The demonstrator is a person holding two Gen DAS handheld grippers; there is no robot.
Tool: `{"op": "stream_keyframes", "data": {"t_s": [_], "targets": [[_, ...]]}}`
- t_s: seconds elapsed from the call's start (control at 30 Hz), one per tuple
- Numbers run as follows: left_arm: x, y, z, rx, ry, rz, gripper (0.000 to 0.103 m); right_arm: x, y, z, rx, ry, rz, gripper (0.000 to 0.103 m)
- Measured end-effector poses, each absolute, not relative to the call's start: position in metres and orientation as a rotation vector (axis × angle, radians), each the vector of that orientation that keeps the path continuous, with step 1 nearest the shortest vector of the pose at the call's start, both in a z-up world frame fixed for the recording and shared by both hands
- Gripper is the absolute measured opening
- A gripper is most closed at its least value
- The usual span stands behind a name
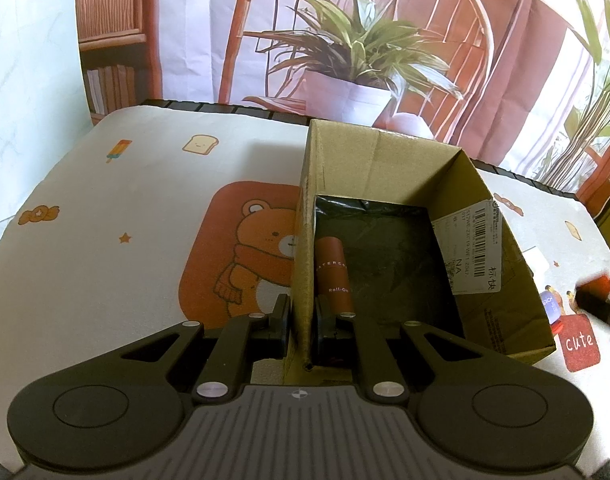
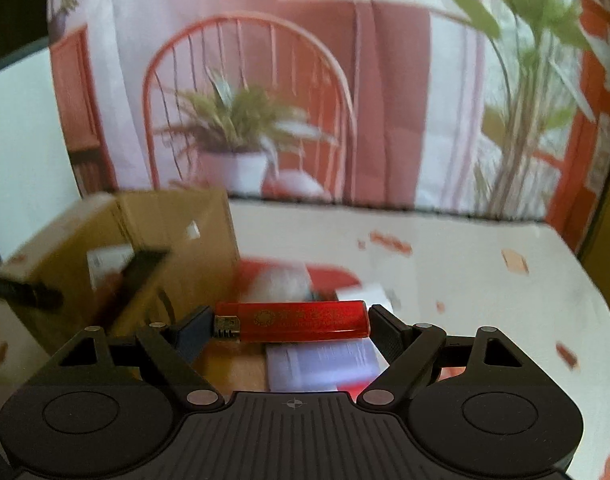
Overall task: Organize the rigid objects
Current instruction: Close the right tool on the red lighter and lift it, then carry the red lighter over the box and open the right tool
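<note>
1. My left gripper [image 1: 303, 322] is clenched on one wall of the single cardboard box [image 1: 389, 168], one finger outside and one inside.
2. Inside that box I count one item: a brown-red roll-on tube [image 1: 334, 276], lying along the pinched wall on the dark lining.
3. My right gripper [image 2: 289, 322] grasps one red lighter [image 2: 301, 321] end to end, metal head against the left finger, held level above the table [image 2: 465, 280].
4. In the right wrist view the box [image 2: 193, 240] sits to the left of the lighter, blurred.
5. Below the lighter I see one pale lilac carton [image 2: 325, 364] on the mat; its print is too blurred to read.
6. In the left wrist view one small purple object [image 1: 553, 304] lies just right of the box, by the blurred right gripper [image 1: 597, 300].
</note>
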State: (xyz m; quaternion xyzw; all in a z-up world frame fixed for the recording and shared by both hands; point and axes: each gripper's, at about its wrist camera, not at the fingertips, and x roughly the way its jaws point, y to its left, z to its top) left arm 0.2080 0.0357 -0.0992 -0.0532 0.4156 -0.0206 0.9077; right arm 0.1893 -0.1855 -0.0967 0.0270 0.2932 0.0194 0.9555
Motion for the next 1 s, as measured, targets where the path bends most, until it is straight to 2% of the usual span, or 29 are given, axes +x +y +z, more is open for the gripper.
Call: {"op": "stream_keyframes", "data": {"t_s": [0.2,0.4,0.67,1.0], "targets": [[0.208,0.035,-0.099,-0.112,0.86,-0.043,0.013,0.222,-0.161,-0.064,0.002,0.523,0.157,0.08],[0.209,0.035,-0.099,-0.113,0.86,-0.043,0.013,0.26,-0.116,-0.057,-0.047,0.519,0.273,0.08],[0.209,0.035,-0.1,-0.116,0.862,-0.045,0.013,0.312,-0.073,-0.084,-0.04,0.661,0.317,0.08],[0.211,0.036,-0.101,-0.119,0.865,-0.048,0.013,0.345,-0.07,-0.098,0.06,0.811,0.286,0.08]]}}
